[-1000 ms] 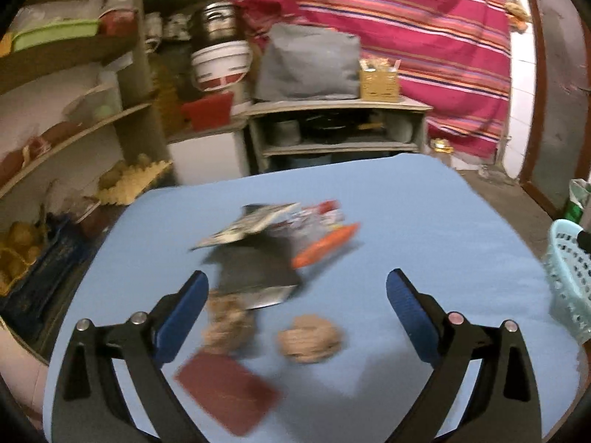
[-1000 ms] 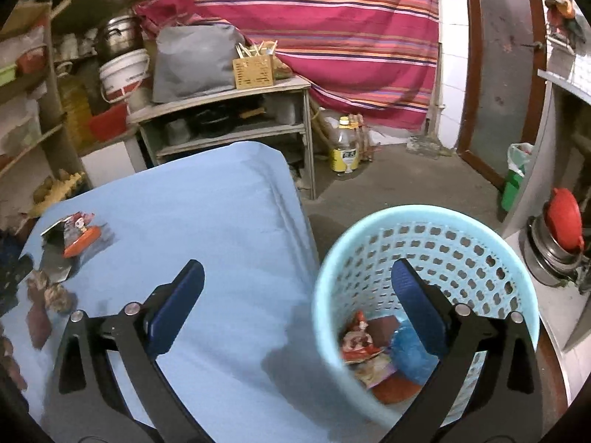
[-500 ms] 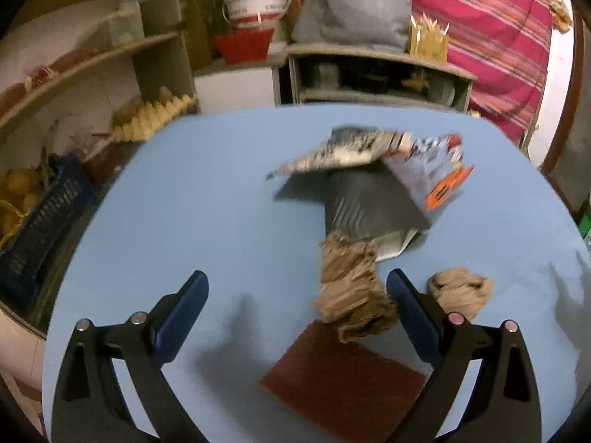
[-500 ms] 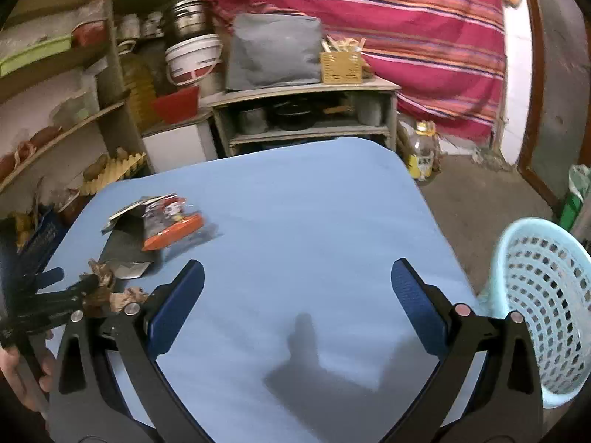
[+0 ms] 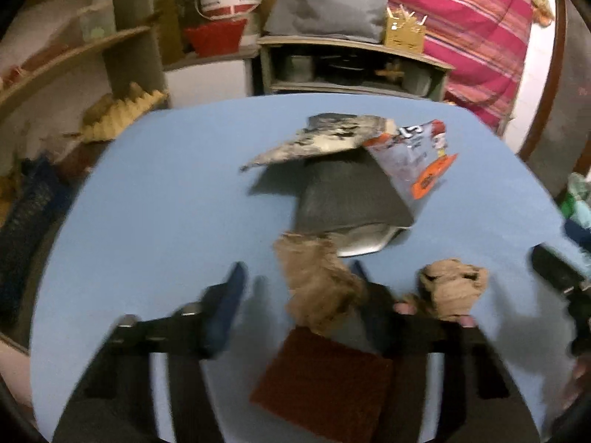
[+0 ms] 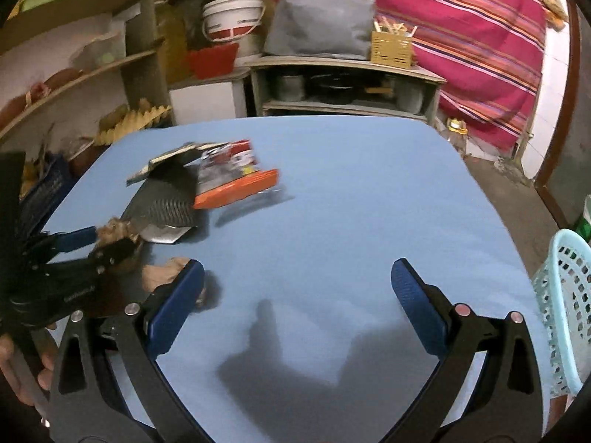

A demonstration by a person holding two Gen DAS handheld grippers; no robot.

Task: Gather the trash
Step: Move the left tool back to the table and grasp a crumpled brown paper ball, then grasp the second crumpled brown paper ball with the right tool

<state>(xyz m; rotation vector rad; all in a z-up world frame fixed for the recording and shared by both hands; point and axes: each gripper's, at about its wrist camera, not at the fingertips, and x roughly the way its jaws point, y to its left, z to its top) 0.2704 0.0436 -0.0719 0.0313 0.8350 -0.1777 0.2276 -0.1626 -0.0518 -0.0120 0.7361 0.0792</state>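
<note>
On the blue table [image 6: 332,203], the left gripper [image 5: 295,288] had just been closing its jaws around a crumpled brown paper wad [image 5: 317,288], though blur hid whether the pads pressed it. Just right lay a second paper wad [image 5: 452,288]. Farther right, the right gripper [image 6: 297,295] hung released over bare cloth, the pale blue basket [image 6: 565,295] beyond it.

Trash on the blue worktop [image 5: 155,192]. A crumpled brown paper wad [image 5: 317,288] stands upright between the blurred fingers of the left hand-held gripper [image 5: 295,295], whose jaws have just been closing around it. A second, rounder brown paper ball [image 5: 452,288] lies just to its right. A flat dark-red square sheet [image 5: 325,376] lies nearest the camera. Behind them sits a heap: a grey pouch [image 5: 347,199], a mottled flat wrapper [image 5: 332,138] on top, and a red-and-orange snack packet [image 5: 417,162] leaning at its right. A pale blue perforated basket [image 6: 569,306] stands beyond the worktop's right edge.
</note>
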